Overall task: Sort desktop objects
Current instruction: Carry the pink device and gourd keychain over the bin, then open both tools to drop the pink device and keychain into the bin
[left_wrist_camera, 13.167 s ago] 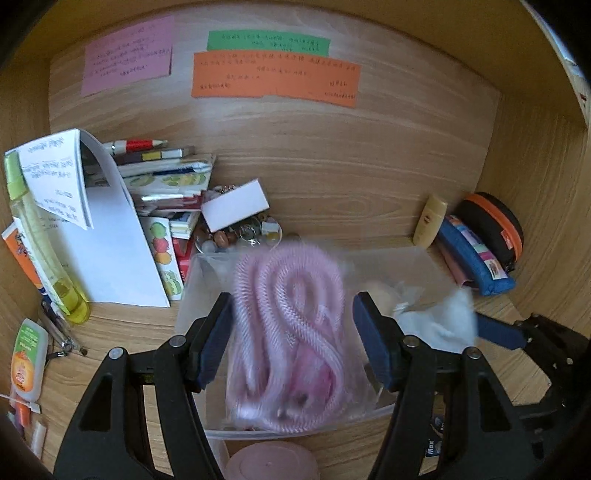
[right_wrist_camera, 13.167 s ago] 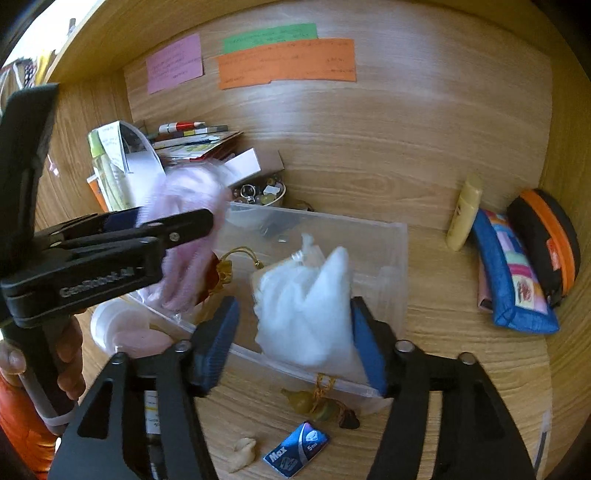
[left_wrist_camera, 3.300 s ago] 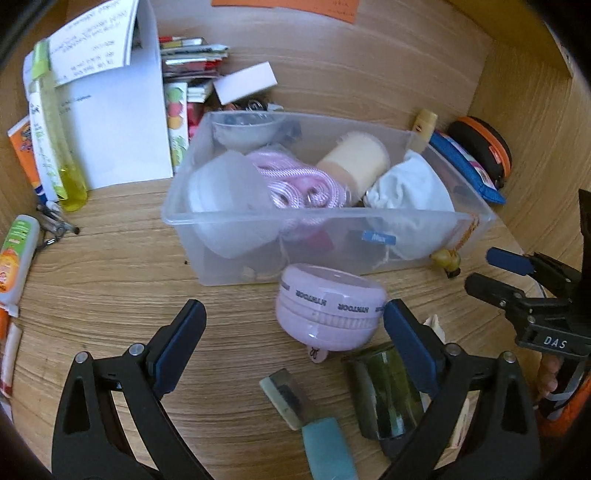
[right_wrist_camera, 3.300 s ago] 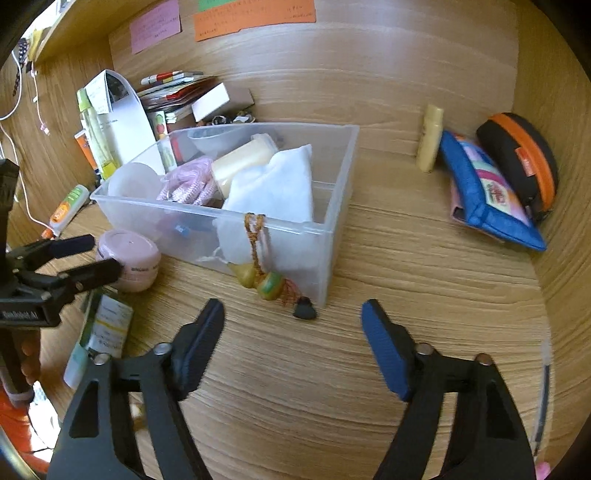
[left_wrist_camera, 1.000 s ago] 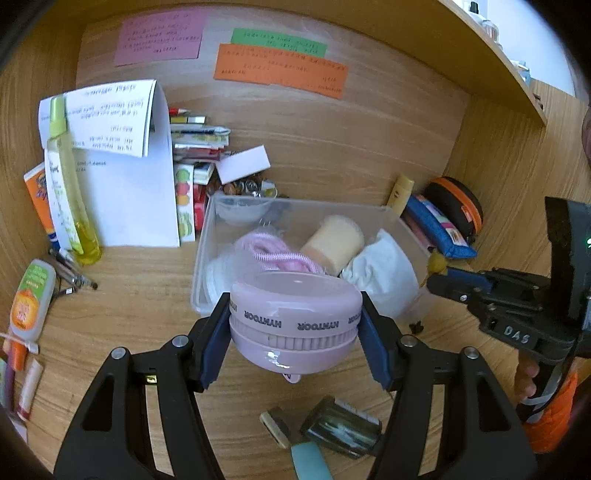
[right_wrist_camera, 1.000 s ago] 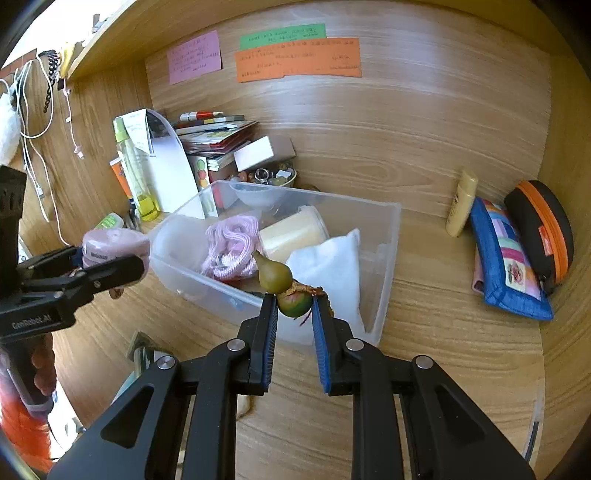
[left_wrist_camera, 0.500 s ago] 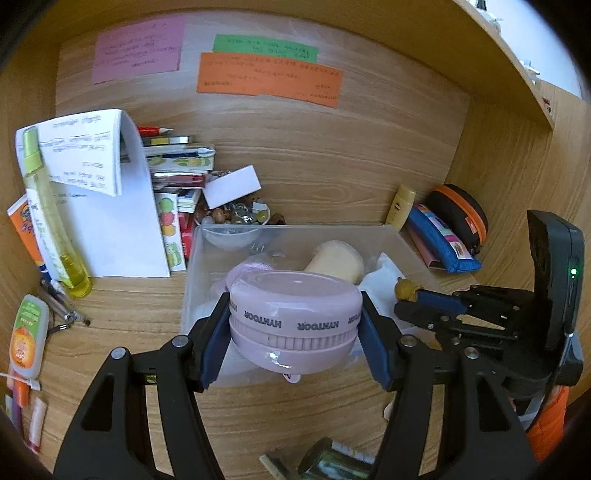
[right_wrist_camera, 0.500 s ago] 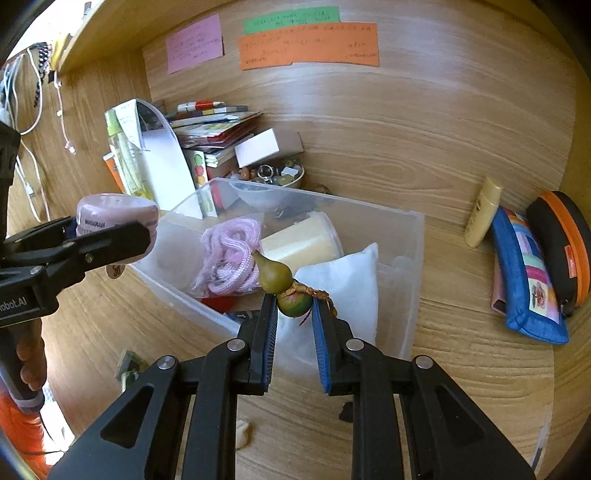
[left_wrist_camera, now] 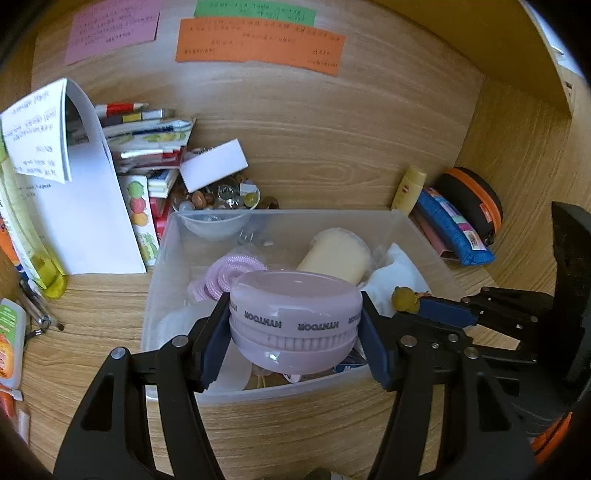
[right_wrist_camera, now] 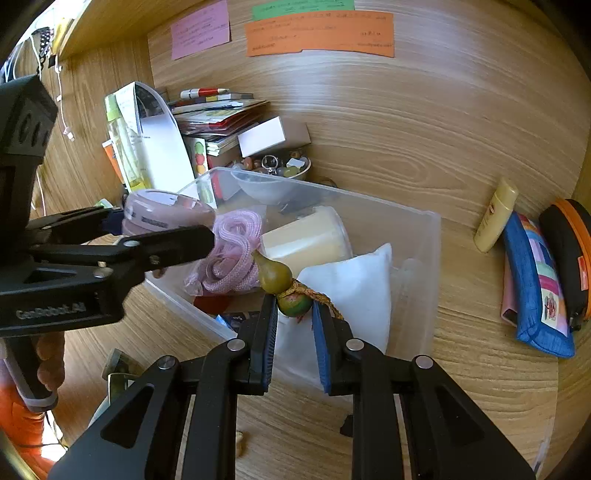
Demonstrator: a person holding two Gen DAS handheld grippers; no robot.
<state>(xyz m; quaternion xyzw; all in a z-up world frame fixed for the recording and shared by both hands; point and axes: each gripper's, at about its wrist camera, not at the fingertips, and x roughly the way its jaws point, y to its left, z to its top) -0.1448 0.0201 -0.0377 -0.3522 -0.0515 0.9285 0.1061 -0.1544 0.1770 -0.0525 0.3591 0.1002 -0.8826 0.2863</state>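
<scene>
Clear bin (left_wrist_camera: 166,258) already holds several items; left gripper (left_wrist_camera: 295,325) jaws clench the pink round case (left_wrist_camera: 295,317) above it; right gripper (right_wrist_camera: 294,314) jaws clench the gourd charm (right_wrist_camera: 284,284); clutter remains on the worktop (right_wrist_camera: 480,387) at five o'clock.

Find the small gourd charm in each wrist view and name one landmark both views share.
Left wrist view: gourd charm at right of centre, at the right gripper tips over the clear bin.
Right wrist view: gourd charm at centre, pinched between the jaws.
Shared landmark: orange note on the back wall.
</scene>
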